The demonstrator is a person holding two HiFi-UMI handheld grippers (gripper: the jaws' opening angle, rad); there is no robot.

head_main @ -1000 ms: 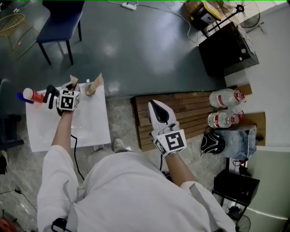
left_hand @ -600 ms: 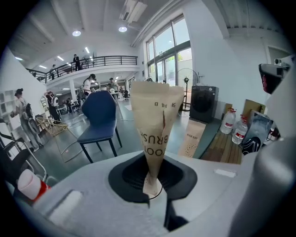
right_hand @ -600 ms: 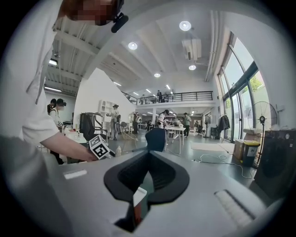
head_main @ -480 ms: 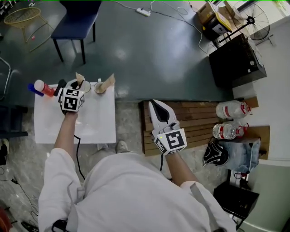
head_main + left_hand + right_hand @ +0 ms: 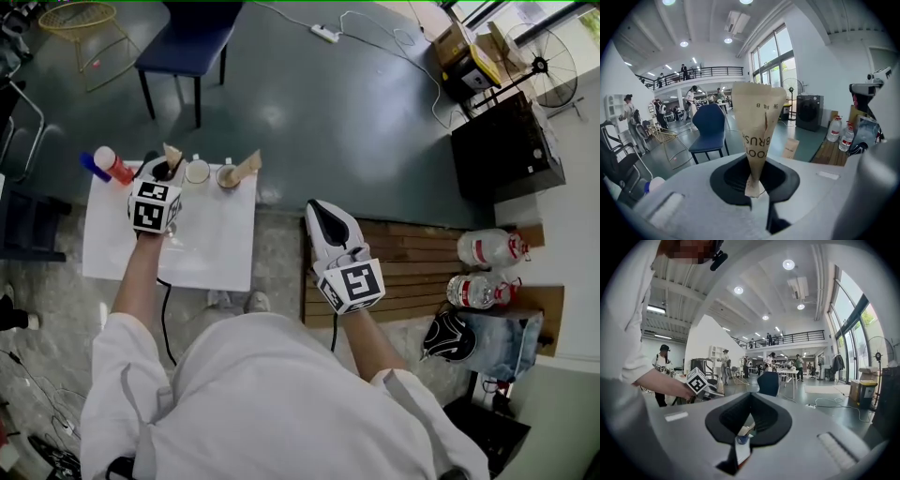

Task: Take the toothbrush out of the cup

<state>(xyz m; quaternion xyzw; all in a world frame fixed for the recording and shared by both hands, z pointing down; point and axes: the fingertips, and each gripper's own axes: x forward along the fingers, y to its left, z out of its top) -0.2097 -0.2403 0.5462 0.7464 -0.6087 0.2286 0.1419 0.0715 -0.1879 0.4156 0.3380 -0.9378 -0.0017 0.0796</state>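
A toothbrush in a tan paper sleeve [image 5: 172, 155] [image 5: 757, 126] stands upright in my left gripper [image 5: 164, 171] [image 5: 752, 187], which is shut on its lower end above the back of the white table [image 5: 202, 253]. Just right of it sits a white cup [image 5: 197, 172] with nothing sticking out. A second cup [image 5: 228, 175] holds another paper-wrapped toothbrush [image 5: 247, 166] [image 5: 790, 148]. My right gripper [image 5: 328, 220] [image 5: 745, 434] hangs shut and holds nothing, off the table over the wooden pallet's edge.
A red bottle with a blue cap [image 5: 112, 164] lies at the table's back left corner. A blue chair [image 5: 187, 42] stands beyond the table. To the right are a wooden pallet [image 5: 412, 272], two large water bottles [image 5: 492, 248] and a black cabinet [image 5: 506, 145].
My left gripper has risen with the paper-wrapped toothbrush, which has come up out of the left cup, now uncovered. The right gripper has drifted a little sideways, still shut.
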